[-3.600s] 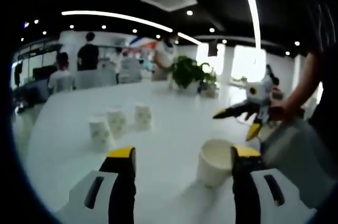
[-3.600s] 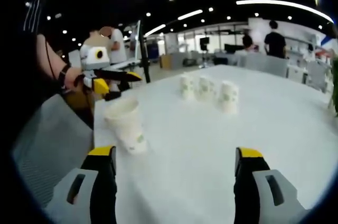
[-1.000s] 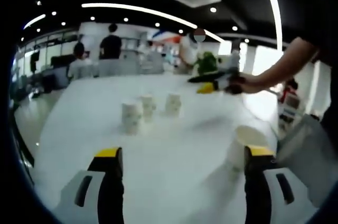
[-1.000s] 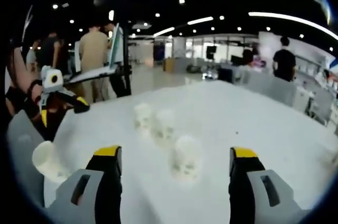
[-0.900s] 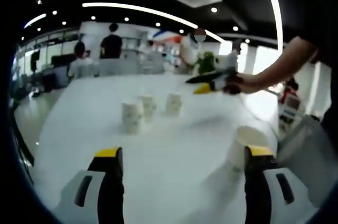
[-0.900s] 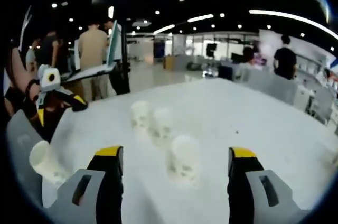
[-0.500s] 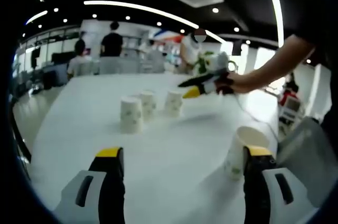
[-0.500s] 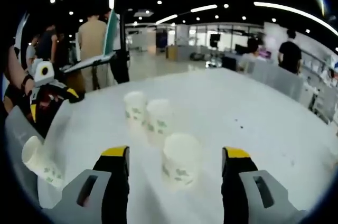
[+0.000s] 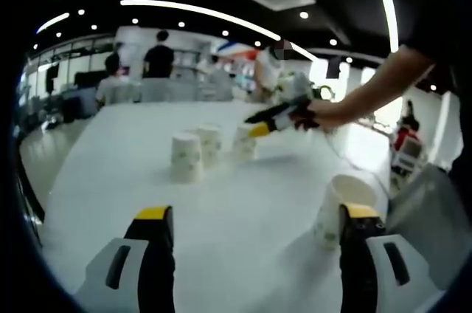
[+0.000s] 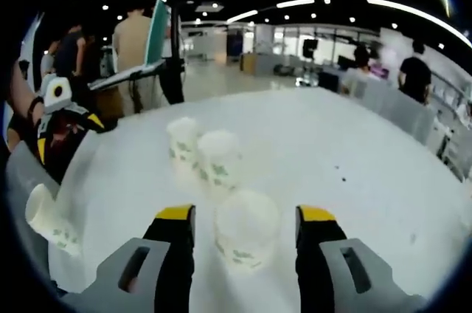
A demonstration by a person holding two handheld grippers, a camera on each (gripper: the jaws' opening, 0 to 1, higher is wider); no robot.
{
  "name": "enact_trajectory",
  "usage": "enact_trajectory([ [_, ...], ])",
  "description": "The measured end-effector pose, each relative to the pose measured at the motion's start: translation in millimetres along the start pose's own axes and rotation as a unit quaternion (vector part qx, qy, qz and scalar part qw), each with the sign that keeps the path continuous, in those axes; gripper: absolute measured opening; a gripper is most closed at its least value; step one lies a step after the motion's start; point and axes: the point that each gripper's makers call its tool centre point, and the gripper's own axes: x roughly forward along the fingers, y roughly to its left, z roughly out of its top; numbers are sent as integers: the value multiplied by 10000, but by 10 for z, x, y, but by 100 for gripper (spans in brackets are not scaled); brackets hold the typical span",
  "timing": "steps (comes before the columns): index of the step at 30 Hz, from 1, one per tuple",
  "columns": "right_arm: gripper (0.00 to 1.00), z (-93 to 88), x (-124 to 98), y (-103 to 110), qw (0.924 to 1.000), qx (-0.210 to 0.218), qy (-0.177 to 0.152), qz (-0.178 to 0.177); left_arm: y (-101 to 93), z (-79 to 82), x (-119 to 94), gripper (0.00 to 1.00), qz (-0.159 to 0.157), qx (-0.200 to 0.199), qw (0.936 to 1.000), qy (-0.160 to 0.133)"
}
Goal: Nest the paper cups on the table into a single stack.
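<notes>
The right gripper (image 10: 243, 224) has closed in on the nearest paper cup (image 10: 245, 239), which now sits between its fingers, narrowed but not visibly clamped: a grasp looks imminent. Two more cups (image 10: 203, 154) stand on the counter (image 10: 354, 158) at 11 o'clock. The left gripper (image 9: 251, 221), fingers wide apart, has barely shifted; the upright cup (image 9: 341, 210) stays at its 3 o'clock

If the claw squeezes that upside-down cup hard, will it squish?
Probably yes. The cup between the right claw looks like thin paper, so a hard squeeze would likely dent it. It seems very light, so it may slide on the smooth table if one side touches first. Standing upside down on its wide rim, it likely won't tip easily.
</notes>
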Motion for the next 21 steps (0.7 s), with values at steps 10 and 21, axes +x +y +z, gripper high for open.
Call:
enact_trajectory([
  [10, 36, -99, 29, 5, 9994, -247, 234, 121, -36, -70, 10, 89, -15, -56, 9999, 111],
  [21, 35, -118, -46, 44, 9995, -137, 244, 169, 17, -22, -23, 89, 41, -15, 10000, 84],
])
